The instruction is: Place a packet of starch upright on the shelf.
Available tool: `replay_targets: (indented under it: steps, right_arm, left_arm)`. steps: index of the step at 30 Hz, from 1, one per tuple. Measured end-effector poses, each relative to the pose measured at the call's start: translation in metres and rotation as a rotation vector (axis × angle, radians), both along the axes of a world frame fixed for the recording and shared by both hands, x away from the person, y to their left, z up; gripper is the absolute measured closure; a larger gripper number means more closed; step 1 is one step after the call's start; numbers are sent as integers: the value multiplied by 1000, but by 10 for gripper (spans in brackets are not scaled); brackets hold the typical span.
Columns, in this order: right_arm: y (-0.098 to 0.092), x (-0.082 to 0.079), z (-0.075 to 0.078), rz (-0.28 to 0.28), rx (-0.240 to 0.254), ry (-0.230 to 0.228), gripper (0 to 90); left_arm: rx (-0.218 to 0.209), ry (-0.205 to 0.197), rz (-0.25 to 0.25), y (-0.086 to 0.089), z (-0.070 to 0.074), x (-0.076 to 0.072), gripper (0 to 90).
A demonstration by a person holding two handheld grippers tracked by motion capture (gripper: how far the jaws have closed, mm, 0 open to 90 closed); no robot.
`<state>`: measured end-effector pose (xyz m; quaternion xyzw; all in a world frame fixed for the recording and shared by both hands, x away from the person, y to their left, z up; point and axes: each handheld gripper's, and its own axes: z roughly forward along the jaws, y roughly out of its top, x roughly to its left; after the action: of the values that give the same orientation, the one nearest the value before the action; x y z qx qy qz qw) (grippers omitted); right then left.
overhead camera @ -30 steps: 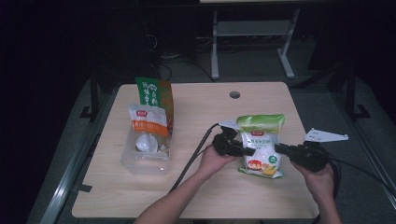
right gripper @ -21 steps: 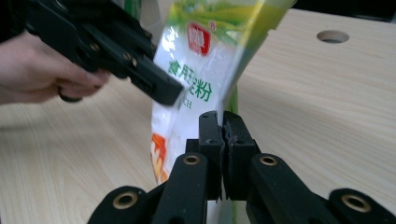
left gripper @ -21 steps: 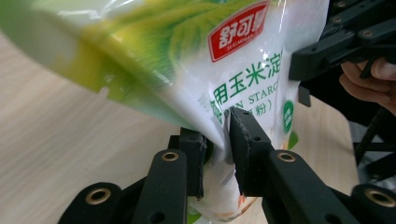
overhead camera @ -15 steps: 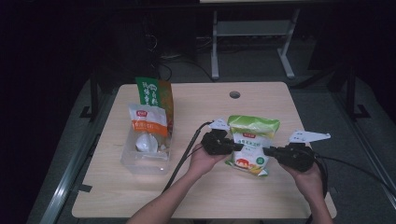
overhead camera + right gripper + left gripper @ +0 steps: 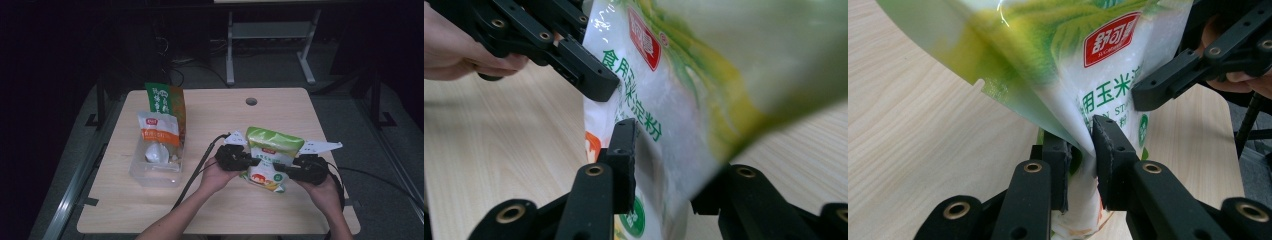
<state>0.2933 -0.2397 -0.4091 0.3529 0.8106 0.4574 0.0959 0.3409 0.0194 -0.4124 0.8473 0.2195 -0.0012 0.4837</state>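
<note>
While the left gripper point(image 5: 1080, 150) and right gripper point(image 5: 664, 165) both clamp its sides, the green-topped bag point(image 5: 267, 157) hangs above the table point(image 5: 210, 210).
The clear tub point(image 5: 156, 167) holds an orange-banded packet point(image 5: 159, 131).

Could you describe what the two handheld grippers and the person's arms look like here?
Both the left gripper and the right gripper are black, with linked jaw arms joined by brass-coloured rivets and flat, textured pads. Each carries a pale three-cornered plate on top and trails a black cable. The person's forearms are bare, with no sleeves in sight.
</note>
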Motion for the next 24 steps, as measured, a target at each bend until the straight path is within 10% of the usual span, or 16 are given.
replay_targets:
  steps: [24]
  right_arm:
    - [6,-1,5,-21,34,12,850]
  left_arm:
    - [34,-81,20,27,3,-25,550]
